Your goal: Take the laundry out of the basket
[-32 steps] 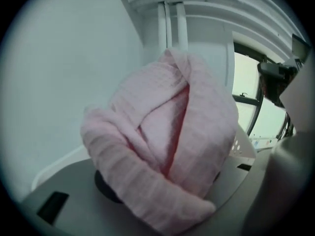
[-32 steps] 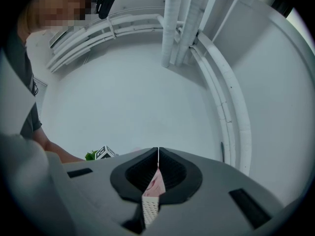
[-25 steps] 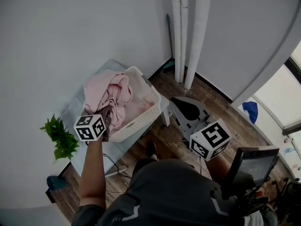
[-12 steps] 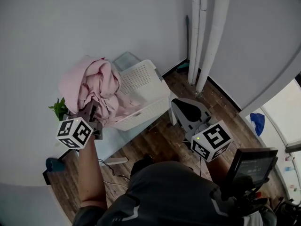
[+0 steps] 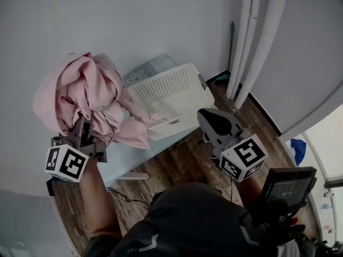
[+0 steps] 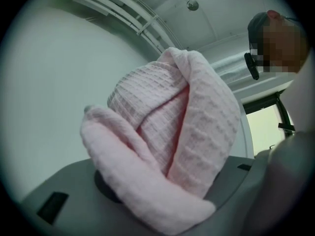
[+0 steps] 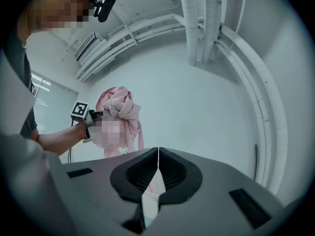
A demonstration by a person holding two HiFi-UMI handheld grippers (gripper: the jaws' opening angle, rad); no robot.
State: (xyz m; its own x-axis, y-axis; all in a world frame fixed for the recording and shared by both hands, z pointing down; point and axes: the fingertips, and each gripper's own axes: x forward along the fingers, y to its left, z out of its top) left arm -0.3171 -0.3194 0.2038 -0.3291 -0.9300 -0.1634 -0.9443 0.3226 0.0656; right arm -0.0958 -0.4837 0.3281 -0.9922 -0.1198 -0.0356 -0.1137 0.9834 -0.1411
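Observation:
My left gripper (image 5: 81, 134) is shut on a bundle of pink waffle-knit laundry (image 5: 80, 92) and holds it up against the wall, left of the basket. In the left gripper view the pink cloth (image 6: 172, 132) fills the space between the jaws. A tail of the laundry hangs down to the near left corner of the white perforated basket (image 5: 177, 84), which stands on a pale table (image 5: 120, 157) with its bare inside showing. My right gripper (image 5: 217, 125) hovers to the right of the basket with its jaws together, holding nothing. The right gripper view shows the lifted pink laundry (image 7: 120, 109) far off.
White pipes (image 5: 252, 36) run up the wall corner behind the basket. A dark screen on a stand (image 5: 286, 189) is at the lower right. A blue bag (image 5: 298, 149) lies on the wood floor by the window. A cable trails under the table.
The left gripper has lifted the pink laundry up and to the left, out of the basket, which now shows its bare inside. The right gripper has barely moved.

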